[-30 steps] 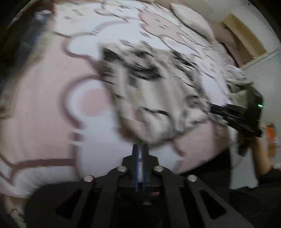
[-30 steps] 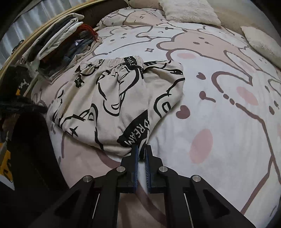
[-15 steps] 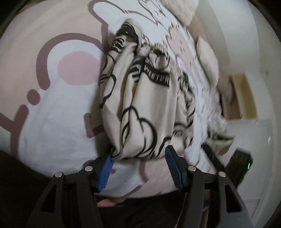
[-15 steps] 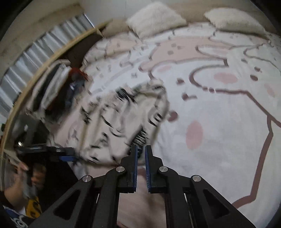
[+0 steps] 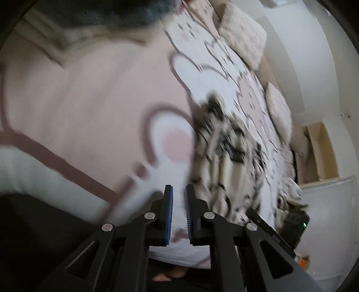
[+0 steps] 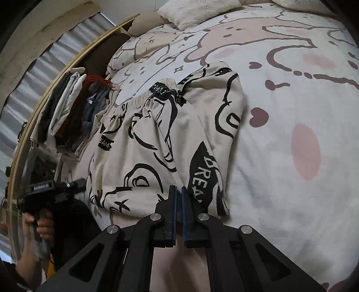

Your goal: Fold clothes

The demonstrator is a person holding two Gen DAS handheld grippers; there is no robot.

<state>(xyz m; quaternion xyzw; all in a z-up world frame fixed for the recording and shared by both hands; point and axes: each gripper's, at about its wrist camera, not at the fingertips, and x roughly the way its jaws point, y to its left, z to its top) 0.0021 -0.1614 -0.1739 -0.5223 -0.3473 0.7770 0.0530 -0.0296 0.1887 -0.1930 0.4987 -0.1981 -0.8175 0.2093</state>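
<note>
Folded cream trousers with black cartoon print (image 6: 166, 143) lie on the bed, waistband at the far side; they show blurred in the left wrist view (image 5: 226, 161). My right gripper (image 6: 178, 191) is shut and empty just above the trousers' near folded edge. My left gripper (image 5: 178, 191) has its jaws nearly together with a narrow gap, empty, over the sheet to the left of the trousers. The left gripper also shows in the right wrist view (image 6: 76, 185), held at the bed's left edge. The right gripper shows at the right in the left wrist view (image 5: 253, 213).
The bed has a pink and white bear-print sheet (image 6: 291, 89). A stack of folded clothes (image 6: 67, 116) lies at the bed's left edge. Fluffy pillows (image 6: 197, 11) lie at the head. A wooden rail (image 6: 56, 83) and curtains run along the left.
My left gripper has closed from wide open to nearly shut and swung left off the trousers' edge. My right gripper has come down closer to the trousers' near edge, still shut.
</note>
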